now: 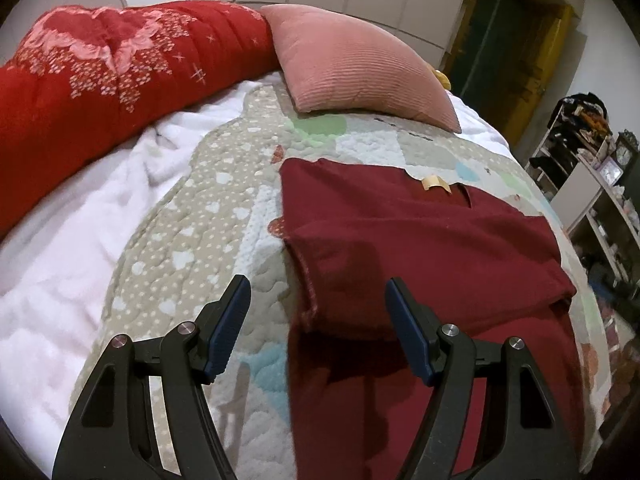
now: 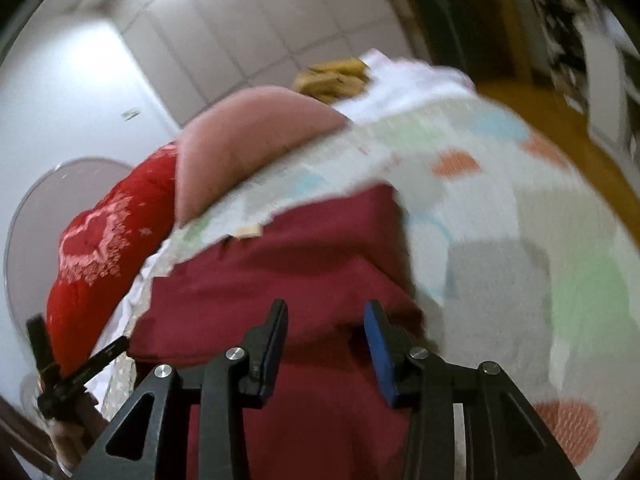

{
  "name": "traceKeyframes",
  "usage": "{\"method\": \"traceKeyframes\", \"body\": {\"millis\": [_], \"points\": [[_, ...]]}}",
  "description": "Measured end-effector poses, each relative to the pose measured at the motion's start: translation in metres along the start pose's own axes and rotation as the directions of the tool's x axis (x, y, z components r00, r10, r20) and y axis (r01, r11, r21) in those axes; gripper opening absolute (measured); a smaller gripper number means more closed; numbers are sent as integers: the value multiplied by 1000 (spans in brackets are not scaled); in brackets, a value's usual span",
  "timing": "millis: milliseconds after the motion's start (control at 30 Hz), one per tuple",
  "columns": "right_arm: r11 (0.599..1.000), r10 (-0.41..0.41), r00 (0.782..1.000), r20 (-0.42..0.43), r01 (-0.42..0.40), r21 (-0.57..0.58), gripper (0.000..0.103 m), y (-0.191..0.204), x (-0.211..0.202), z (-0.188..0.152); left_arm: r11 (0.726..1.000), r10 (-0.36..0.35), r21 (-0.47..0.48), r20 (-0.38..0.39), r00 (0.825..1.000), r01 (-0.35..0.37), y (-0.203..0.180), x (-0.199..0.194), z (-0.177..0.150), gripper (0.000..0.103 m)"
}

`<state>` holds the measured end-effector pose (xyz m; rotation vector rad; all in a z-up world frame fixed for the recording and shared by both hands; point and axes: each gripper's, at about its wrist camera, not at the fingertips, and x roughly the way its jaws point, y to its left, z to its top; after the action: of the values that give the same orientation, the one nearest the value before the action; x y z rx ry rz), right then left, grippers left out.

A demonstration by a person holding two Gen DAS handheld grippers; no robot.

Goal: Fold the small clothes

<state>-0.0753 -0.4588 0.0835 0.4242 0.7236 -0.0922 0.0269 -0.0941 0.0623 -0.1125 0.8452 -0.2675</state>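
Note:
A dark red garment [image 1: 420,240] lies flat on the patterned quilt [image 1: 192,216], its sides folded in, with a tan neck label [image 1: 436,184] at its far edge. My left gripper [image 1: 318,304] is open and empty, above the garment's near left edge. In the blurred right wrist view the same garment [image 2: 288,264] lies under my right gripper [image 2: 326,320], which is open and empty over its near part. The left gripper also shows at the left edge of that view [image 2: 76,344].
A pink cushion [image 1: 360,68] and a red floral duvet [image 1: 100,80] lie at the head of the bed. A white blanket [image 1: 60,248] covers the left side. Shelves with clutter [image 1: 592,184] stand to the right, past the bed's edge.

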Motion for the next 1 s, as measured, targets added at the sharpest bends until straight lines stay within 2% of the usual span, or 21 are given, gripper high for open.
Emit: {"method": "traceKeyframes", "body": {"millis": [100, 267, 367, 467, 533, 600, 633, 767, 867, 1000], "points": [[995, -14, 1000, -6, 13, -94, 38, 23, 19, 15, 999, 12, 31, -2, 1000, -12, -10, 9, 2, 70], [978, -53, 996, -76, 37, -208, 38, 45, 88, 29, 996, 50, 77, -28, 998, -47, -20, 36, 7, 70], [959, -177, 981, -85, 152, -237, 38, 37, 128, 36, 996, 53, 73, -63, 997, -48, -18, 52, 8, 70], [944, -239, 969, -61, 217, -248, 34, 27, 154, 42, 999, 26, 35, -95, 995, -23, -11, 63, 8, 71], [937, -264, 964, -34, 248, -248, 34, 27, 155, 46, 1000, 13, 11, -97, 995, -12, -7, 62, 8, 72], [953, -240, 970, -34, 229, -198, 34, 23, 146, 47, 1000, 18, 13, -97, 995, -17, -5, 59, 8, 72], [963, -218, 975, -42, 208, -171, 34, 20, 138, 46, 1000, 23, 20, -96, 995, -22, -5, 56, 7, 72], [969, -210, 977, -45, 202, -146, 36, 11, 97, 37, 999, 28, 31, -88, 996, -26, -1, 42, 1, 72], [961, -236, 970, -55, 224, -164, 41, 2, 65, 19, 999, 27, 20, -83, 996, -25, 2, 34, -5, 72], [957, -263, 960, -100, 246, -157, 42, -17, 62, 2, 1000, 29, 6, -97, 995, -28, 3, 35, -10, 72]]}}
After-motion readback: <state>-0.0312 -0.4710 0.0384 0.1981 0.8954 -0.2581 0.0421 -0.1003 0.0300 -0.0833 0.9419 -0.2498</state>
